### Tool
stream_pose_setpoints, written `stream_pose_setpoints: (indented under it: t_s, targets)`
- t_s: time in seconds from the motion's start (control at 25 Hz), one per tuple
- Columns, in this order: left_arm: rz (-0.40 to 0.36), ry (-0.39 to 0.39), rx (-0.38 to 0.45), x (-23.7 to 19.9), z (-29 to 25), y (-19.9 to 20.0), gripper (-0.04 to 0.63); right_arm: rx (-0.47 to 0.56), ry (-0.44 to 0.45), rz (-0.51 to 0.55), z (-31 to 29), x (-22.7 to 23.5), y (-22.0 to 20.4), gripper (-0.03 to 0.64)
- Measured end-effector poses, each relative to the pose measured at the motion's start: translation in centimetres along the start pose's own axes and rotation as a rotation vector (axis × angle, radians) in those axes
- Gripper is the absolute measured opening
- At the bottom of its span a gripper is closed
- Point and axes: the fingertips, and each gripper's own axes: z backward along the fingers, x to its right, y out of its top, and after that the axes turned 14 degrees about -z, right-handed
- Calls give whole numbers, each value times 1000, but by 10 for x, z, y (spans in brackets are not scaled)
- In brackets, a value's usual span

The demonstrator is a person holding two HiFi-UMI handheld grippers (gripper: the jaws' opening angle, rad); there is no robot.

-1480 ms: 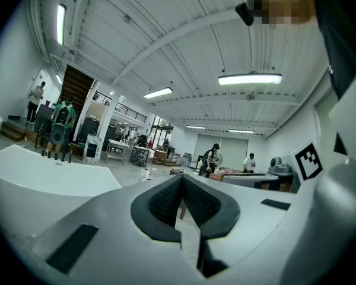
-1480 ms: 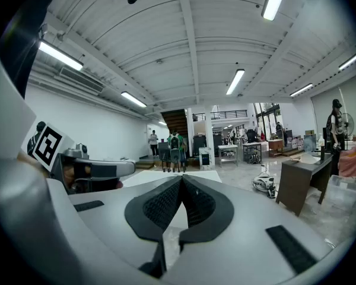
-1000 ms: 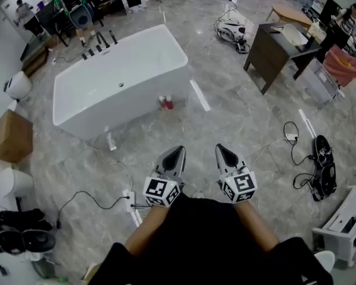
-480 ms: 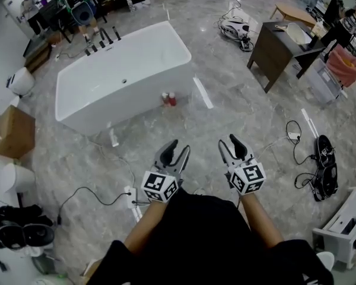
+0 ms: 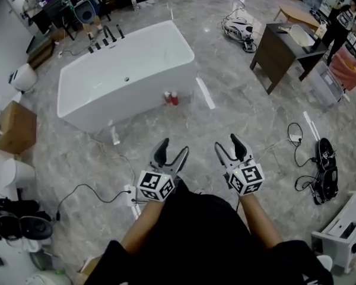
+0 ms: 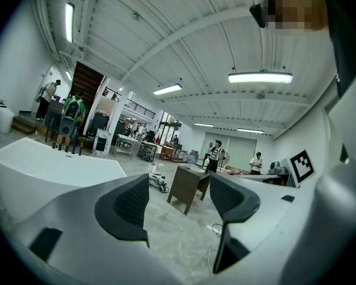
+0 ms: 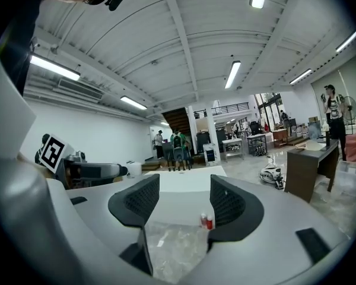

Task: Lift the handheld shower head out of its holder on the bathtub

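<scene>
The white bathtub [image 5: 139, 107] stands on the marble floor well ahead of me, and it also shows as the tub [image 6: 41, 170] and the tub [image 7: 184, 181] in the two gripper views. Several black fittings [image 5: 104, 37] rise at its far end; which of them is the shower head I cannot tell. My left gripper [image 5: 172, 149] and right gripper [image 5: 226, 145] hover side by side close to my body, far from the tub. The jaws of both are opening and hold nothing. The left gripper [image 6: 178, 199] and the right gripper [image 7: 178, 199] show bare pads.
Two small red bottles [image 5: 170, 98] stand on the floor by the tub's near corner. A dark desk [image 5: 277, 49] is at the right, cables [image 5: 293, 136] and a power strip [image 5: 131, 198] lie on the floor, and a cardboard box [image 5: 13, 126] sits at the left. People stand at the back.
Both grippers went from shut to wide open. The hands stayed in about the same place in front of me.
</scene>
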Motion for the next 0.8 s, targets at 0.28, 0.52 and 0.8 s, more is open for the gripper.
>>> stream_pose_setpoints:
  t_s: [0.28, 0.52, 0.8]
  targets:
    - [2, 40, -1, -17, 4, -2, 298, -65, 56, -17, -24, -6, -14, 233]
    - [18, 72, -12, -53, -4, -9, 298, -117, 78, -36, -62, -13, -26, 233]
    - [61, 65, 8, -112, -52, -16, 298, -143, 81, -31, -130, -1, -24, 233]
